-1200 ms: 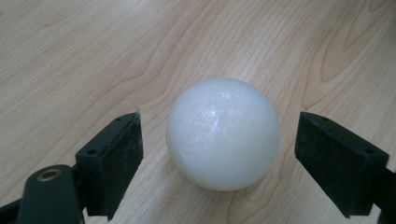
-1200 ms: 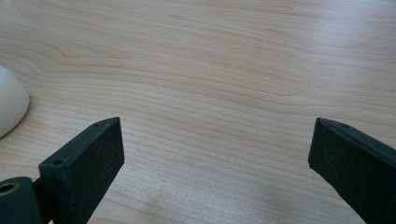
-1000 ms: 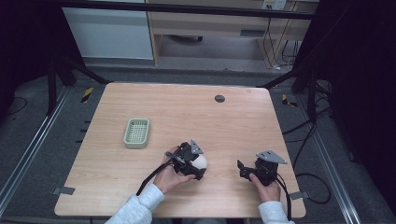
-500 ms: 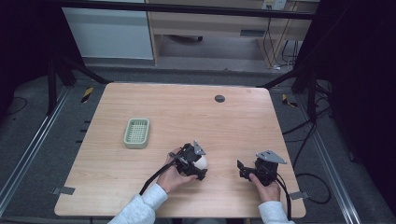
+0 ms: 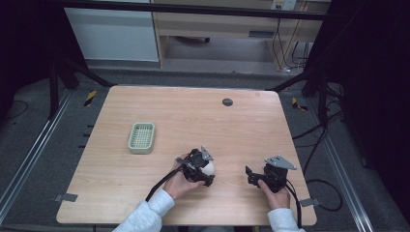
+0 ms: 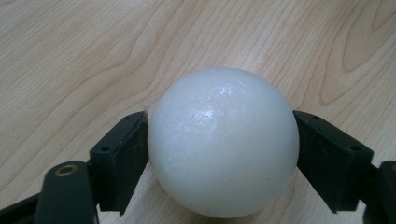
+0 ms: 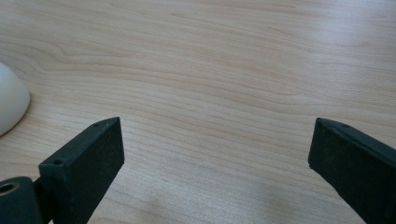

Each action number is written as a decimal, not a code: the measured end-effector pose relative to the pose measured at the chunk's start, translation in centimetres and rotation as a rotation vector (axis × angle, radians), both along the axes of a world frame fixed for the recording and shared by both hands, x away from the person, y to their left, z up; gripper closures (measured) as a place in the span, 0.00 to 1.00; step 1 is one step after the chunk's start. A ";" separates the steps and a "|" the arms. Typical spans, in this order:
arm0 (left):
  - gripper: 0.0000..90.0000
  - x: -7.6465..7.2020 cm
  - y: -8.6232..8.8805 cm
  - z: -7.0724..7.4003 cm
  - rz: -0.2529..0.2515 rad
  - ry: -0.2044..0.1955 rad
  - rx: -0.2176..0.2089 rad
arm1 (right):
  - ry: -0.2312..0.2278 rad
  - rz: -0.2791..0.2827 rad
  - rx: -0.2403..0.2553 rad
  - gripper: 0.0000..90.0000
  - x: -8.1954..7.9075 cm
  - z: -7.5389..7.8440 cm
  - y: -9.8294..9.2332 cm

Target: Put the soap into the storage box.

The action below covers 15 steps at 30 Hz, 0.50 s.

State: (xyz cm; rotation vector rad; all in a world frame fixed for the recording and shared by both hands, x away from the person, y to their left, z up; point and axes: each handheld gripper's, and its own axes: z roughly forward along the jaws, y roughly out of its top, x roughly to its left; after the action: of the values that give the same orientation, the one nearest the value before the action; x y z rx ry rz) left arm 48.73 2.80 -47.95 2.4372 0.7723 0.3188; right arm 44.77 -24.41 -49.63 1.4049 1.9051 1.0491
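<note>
- Resting on the desk (image 5: pixel 159 111) near its front edge: one white ball (image 5: pixel 208 168), smooth and slightly glossy, round, no markings visible. In the left gripper view the ball (image 6: pixel 223 140) sits between the two black jaws, each jaw pressed flat against one side of it — a firm pinch across its widest part. Whether the ball touches the wood or is lifted just clear of it cannot be told.
- Left gripper (image 5: pixel 202 166): held in the person's left hand (image 5: pixel 178 181), right of the green basket and nearer the front edge than the basket; a black cable trails from it toward the front edge.
- Right gripper (image 5: pixel 253 175): held in the person's right hand (image 5: pixel 273 186), well to the right of the ball and about level with it; grey three-cornered plate on top. In the right gripper view its jaws stand spread wide over bare wood, holding nothing — the ball's edge (image 7: pixel 10 105) shows at that view's left margin, apart from the jaws.
- Green basket (image 5: pixel 141 137): small, rectangular, slatted bottom, to the left of the ball and farther from the person, well apart from it.
- Dark round disc (image 5: pixel 227 102): small, set in the desk top, beyond the ball toward the far edge.
- Sleeves: pale grey, both forearms entering from the front edge of the desk.
</note>
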 end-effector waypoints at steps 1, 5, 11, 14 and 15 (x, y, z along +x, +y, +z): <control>0.24 0.0 0.0 -0.1 -0.001 0.001 0.000 | 0.000 0.000 0.000 0.04 0.0 0.0 0.0; 0.24 0.1 -0.1 -0.1 0.003 0.005 -0.005 | 0.000 0.000 0.000 0.04 0.0 0.0 0.0; 0.24 0.1 -0.1 -0.1 0.003 0.007 0.007 | 0.002 0.001 0.001 0.04 0.0 0.0 0.0; 0.24 0.1 -0.2 -0.3 0.008 0.013 0.001 | 0.001 0.002 -0.001 0.04 0.0 0.0 0.0; 0.24 0.1 -0.2 -0.3 0.008 0.012 0.002 | 0.001 0.001 0.000 0.04 0.0 0.0 0.0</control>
State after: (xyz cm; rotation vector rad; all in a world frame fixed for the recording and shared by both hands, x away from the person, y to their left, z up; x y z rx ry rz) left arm 48.85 2.59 -48.28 2.4407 0.7876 0.3083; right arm 44.76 -24.41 -49.63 1.4053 1.9070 1.0492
